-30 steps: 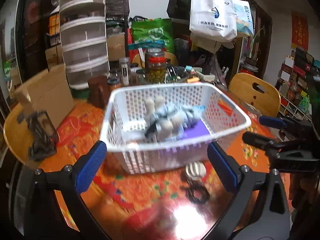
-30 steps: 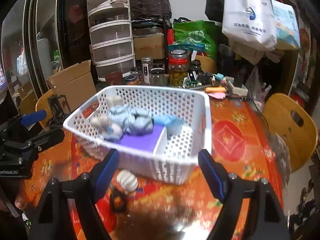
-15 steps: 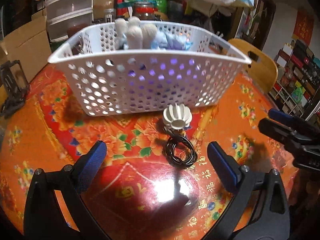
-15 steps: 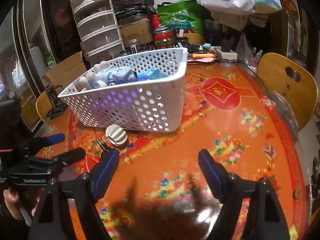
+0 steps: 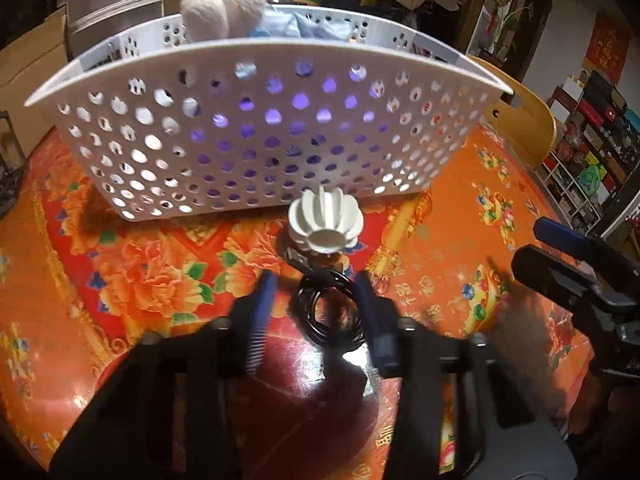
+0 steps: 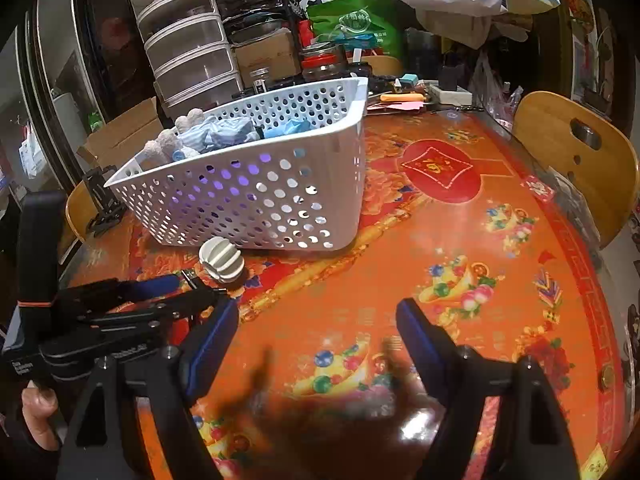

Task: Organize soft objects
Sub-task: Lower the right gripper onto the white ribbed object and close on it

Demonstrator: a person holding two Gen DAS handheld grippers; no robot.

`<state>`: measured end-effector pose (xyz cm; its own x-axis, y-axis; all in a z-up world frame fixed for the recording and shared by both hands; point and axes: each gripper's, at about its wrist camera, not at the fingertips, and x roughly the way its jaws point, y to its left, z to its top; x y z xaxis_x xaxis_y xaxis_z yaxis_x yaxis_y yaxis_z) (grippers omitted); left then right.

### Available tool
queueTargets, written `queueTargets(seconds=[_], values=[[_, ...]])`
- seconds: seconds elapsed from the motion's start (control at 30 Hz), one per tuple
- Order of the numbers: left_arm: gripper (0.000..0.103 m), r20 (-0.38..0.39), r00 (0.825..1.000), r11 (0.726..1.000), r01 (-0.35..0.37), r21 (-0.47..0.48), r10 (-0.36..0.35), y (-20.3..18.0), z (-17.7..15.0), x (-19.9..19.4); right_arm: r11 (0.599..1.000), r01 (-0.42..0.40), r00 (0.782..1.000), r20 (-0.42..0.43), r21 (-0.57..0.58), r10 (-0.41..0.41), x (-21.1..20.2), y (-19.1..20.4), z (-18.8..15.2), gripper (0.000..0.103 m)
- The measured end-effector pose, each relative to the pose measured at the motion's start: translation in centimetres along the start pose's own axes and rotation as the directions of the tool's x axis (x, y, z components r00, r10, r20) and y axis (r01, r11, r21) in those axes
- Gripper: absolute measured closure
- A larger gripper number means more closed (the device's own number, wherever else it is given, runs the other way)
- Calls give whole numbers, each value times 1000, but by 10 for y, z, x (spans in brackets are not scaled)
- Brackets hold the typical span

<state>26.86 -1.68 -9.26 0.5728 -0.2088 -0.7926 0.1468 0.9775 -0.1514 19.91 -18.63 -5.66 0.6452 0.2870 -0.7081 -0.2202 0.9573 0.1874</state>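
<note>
The left tool [image 5: 316, 312] points steeply down at the orange flowered tabletop [image 5: 460, 208], and its blue-padded jaws have just been closing: they now stand narrowly apart on either side of a coil of black cable [image 5: 326, 316] lying on the tabletop. The fingers are blurred, so whether the pads already press on the coil cannot be told. The cable runs up to a small white ribbed lamp [image 5: 326, 220] shaped like a little pumpkin, which sits on the tabletop just in front of the near wall of a white perforated basket [image 5: 248, 92]. Inside the basket lie soft things: a plush toy [image 5: 222, 10] with pale fuzzy limbs sticking up over the rim, and light blue cloth [image 6: 224, 134] beside it; purple shows through the holes of the wall. The right tool [image 6: 316, 332] hangs over a bare part of the tabletop, well to the right of the lamp, its jaws wide apart with nothing between them. In the right wrist view the left tool appears at the lower left edge, with a hand [image 6: 38, 412] gripping its handle. A wooden chair [image 6: 576, 152] stands at the far right edge of the tabletop.
</note>
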Motion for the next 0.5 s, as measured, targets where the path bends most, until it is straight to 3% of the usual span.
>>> queueTargets(seconds=[0.07,0.17,0.5], values=[[88,-13,1000,1000,5,7,-5,-1,0,6,1000,-2,1000,-2,-1,2,2,2,1,22],[97,-15,1000,1000,20,7,-20,-3,-2,9,1000,-2,1000,-7,-4,2,5,5,2,22],[101,24,1000,1000,-15,28,14,15,-5,-4,1000,-22,999,-44,-3,21,25,23,2,22]])
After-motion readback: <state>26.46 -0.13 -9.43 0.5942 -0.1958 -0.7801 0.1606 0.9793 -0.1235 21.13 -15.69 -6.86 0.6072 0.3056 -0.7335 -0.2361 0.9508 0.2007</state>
